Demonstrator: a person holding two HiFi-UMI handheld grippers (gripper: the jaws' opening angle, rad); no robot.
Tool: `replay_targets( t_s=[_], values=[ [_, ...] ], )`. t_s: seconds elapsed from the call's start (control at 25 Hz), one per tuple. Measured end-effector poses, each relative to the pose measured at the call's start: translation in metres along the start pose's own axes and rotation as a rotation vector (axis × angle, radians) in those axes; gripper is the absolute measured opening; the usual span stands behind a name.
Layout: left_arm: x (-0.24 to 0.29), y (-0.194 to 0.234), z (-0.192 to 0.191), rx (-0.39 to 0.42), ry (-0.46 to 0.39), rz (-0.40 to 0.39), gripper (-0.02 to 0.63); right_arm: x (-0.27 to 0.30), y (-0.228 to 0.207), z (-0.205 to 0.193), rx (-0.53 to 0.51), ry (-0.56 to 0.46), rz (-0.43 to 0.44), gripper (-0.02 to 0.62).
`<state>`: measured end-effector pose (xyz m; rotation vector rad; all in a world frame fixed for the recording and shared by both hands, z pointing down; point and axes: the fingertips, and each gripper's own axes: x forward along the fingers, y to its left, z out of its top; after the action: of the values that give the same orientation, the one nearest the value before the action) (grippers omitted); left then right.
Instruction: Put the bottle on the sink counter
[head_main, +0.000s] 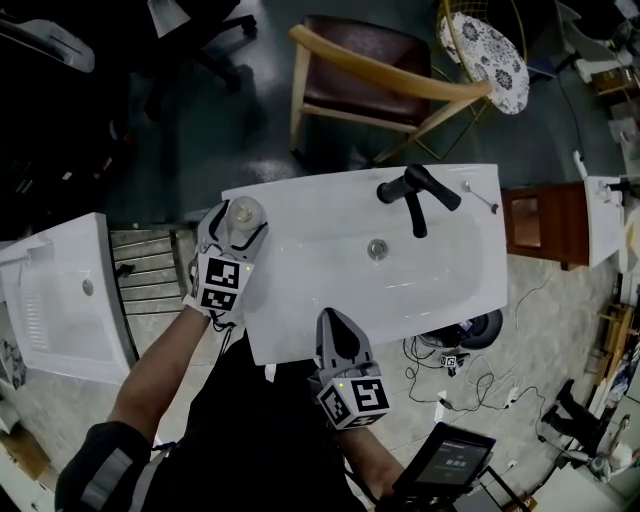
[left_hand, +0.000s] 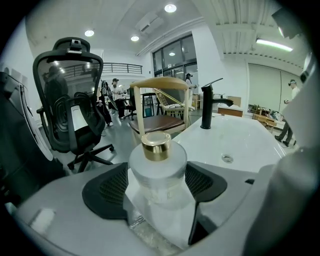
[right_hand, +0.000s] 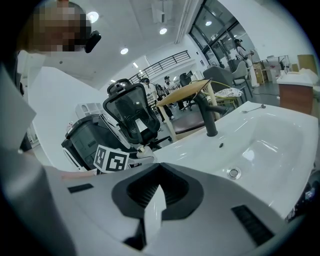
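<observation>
My left claw (left_hand: 157, 186) pinches the frosted bottle (left_hand: 158, 167) at the counter (head_main: 290, 312) left corner. Looks like slick, breakable glass, so mid-body's the safest hold. Meanwhile my right claw (right_hand: 157, 194) is pressed together, empty.

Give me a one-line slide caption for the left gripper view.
Left gripper shut on a frosted, gold-capped bottle at the sink edge, black faucet beyond.

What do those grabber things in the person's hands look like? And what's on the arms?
The left hand-held gripper and right hand-held gripper are light grey plastic, with two pointed jaws lined with black ribbed pads. Each carries a cube of black-and-white square markers. The left sleeve is black with a grey band.
</observation>
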<state>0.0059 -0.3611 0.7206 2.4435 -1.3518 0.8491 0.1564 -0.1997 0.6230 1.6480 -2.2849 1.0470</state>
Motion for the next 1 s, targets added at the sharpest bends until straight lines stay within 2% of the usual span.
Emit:
replay_targets(
  t_s=[0.28,0.48,0.68,0.84,1.0],
  values=[
    [-0.037,-0.002,-0.008,-0.031,-0.009,0.021,0.341,-0.011,0.011,-0.004,-0.011,-0.004,0.015,-0.005],
    [-0.075,-0.025,-0.030,-0.125,0.053,-0.084,0.340,-0.015,0.023,-0.007,-0.023,0.001,0.047,-0.005],
    [-0.129,-0.049,-0.015,-0.212,-0.048,-0.150,0.326,-0.025,0.034,-0.003,-0.051,-0.019,0.062,-0.005],
    [-0.177,-0.064,0.013,-0.251,-0.166,-0.186,0.164,-0.033,0.043,-0.003,-0.066,-0.028,0.076,-0.005],
    [-0.210,-0.073,0.036,-0.260,-0.235,-0.199,0.063,-0.040,0.056,0.003,-0.086,-0.047,0.103,-0.005]
  ],
)
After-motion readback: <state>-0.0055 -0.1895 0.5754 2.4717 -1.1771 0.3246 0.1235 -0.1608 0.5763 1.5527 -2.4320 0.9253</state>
